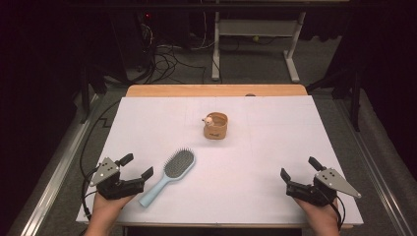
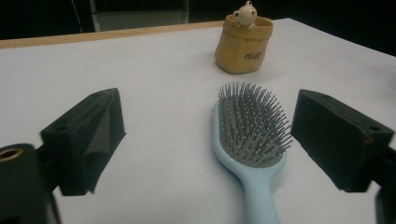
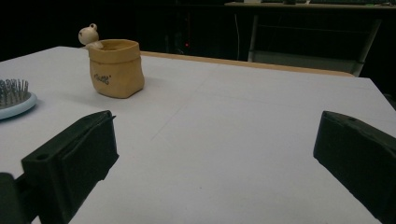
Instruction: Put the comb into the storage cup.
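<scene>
So my left tool [image 1: 134,166] is parked at the near-left corner of the white bench [image 1: 275,147] with its jaws spread wide and nothing in them. Right tool [image 1: 298,168] is the same deal at the near-right corner, released and empty.

Just beside the left tool lies the light blue plastic hairbrush with grey bristles [image 1: 169,174], bristles up, handle pointing back toward my edge and its oval head angled away to the right. In the left gripper view the brush [image 2: 250,140] sits between my jaws but hugging the right one.

My guess is the grab comes next. I'd slide the tool a bit right so the handle is centred, come down low, and pinch the narrow handle instead of the bristly head.

Farther out, mid-bench, the small tan sack-shaped pot with a little figure on its rim [image 1: 216,126] stands well apart.
</scene>
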{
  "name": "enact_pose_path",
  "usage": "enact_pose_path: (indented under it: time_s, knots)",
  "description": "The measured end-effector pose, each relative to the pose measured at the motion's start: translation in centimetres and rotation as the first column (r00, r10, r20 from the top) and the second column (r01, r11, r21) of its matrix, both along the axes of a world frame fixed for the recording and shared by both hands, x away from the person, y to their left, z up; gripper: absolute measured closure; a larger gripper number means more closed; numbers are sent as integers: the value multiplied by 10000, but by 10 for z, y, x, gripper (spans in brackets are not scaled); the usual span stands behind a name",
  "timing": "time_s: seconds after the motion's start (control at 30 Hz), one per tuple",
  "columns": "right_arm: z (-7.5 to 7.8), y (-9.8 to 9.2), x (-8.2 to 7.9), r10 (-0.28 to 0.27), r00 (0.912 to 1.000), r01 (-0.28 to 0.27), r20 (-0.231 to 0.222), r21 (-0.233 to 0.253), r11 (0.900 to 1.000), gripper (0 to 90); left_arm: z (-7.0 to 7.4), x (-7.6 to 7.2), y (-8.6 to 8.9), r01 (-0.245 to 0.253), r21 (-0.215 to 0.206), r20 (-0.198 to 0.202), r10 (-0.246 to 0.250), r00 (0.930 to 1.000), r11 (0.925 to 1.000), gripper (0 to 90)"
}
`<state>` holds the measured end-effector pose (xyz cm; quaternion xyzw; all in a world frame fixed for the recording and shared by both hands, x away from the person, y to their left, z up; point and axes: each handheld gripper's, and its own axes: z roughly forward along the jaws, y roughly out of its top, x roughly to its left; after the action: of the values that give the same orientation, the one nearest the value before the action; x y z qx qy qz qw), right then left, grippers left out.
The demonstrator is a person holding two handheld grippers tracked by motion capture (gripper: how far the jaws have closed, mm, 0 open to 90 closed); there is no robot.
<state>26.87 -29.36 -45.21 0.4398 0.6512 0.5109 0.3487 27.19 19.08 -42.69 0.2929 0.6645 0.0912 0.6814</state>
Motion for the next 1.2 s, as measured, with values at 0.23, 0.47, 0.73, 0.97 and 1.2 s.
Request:
enact_pose_path:
  time_s: [0.23, 0.47, 0.73, 0.97, 1.2]
  knots:
    - [0, 0, 0, 6, 10000, -6, 13, -10, 10000, 3, 5, -5, -6, 177, -725, -996, -249, 9947, 9972, 6]
    - [0, 0, 0, 12, 10000, -12, 32, -27, 10000, 3, 4, -7, -7, 462, -584, -853, -511, 9950, 9972, 6]
    - [1, 0, 0, 8, 10000, -7, 71, -10, 10000, 3, 7, -7, -17, 433, -361, -803, -461, 9957, 9984, 6]
    - [1, 0, 0, 42, 10000, -42, 51, 1, 10000, 4, 6, 5, -24, 370, 727, -1206, -280, 9923, 9967, 5]
    - [1, 1, 0, 80, 9999, -80, 75, 3, 10000, 3, 3, 13, -41, 728, 1315, -2207, -424, 9744, 9886, 6]
